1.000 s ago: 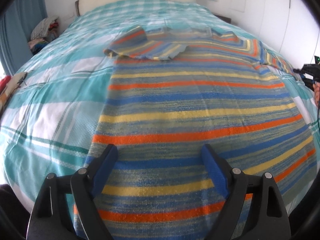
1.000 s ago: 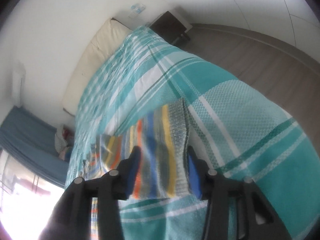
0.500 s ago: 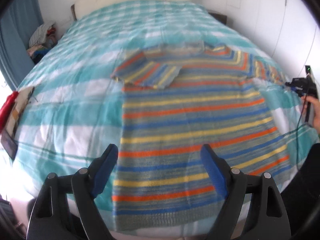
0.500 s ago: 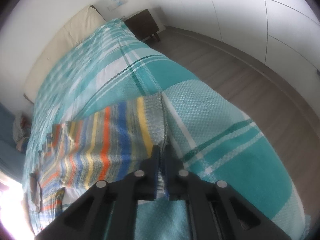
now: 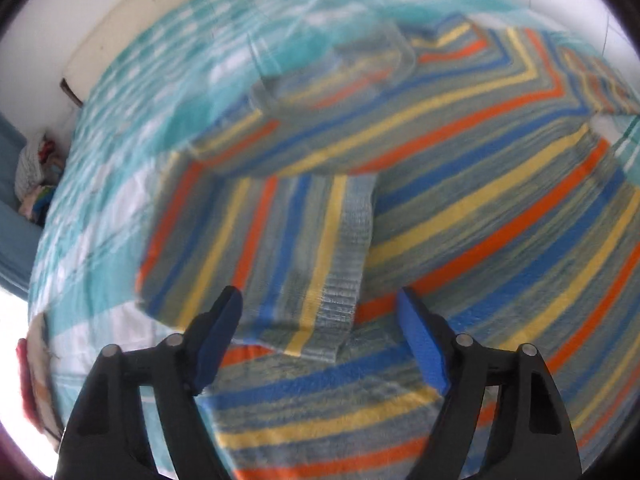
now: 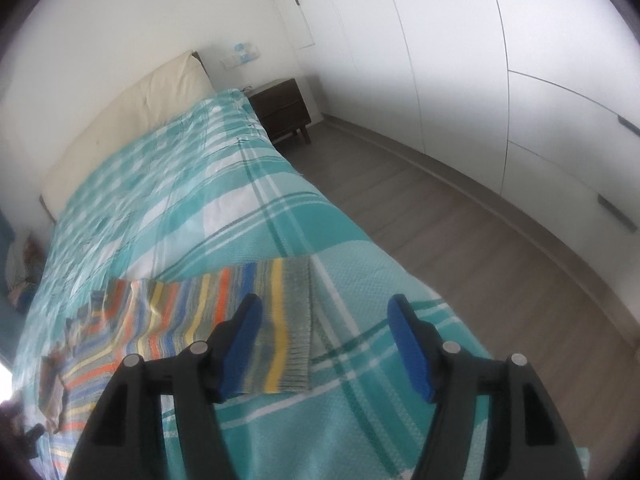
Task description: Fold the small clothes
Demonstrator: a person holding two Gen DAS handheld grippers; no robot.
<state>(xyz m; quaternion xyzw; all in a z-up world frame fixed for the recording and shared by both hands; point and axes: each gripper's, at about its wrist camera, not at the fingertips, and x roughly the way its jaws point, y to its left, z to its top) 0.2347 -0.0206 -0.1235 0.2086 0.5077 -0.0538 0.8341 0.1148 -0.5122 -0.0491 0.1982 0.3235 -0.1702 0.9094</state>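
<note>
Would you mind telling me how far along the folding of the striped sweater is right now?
Early. Done: one sleeve is folded in over the sweater on the bed. In hand: nothing; the left gripper hovers over that sleeve, jaws closing but not touching, and the right gripper is opening, empty, beside the other sleeve, which lies stretched out flat. Left: fold that sleeve in, then the body.

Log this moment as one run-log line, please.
task: fold sweater | left gripper: closing, above folded sleeve cuff | right gripper: opening, empty | other sleeve: flat on bedspread
</note>
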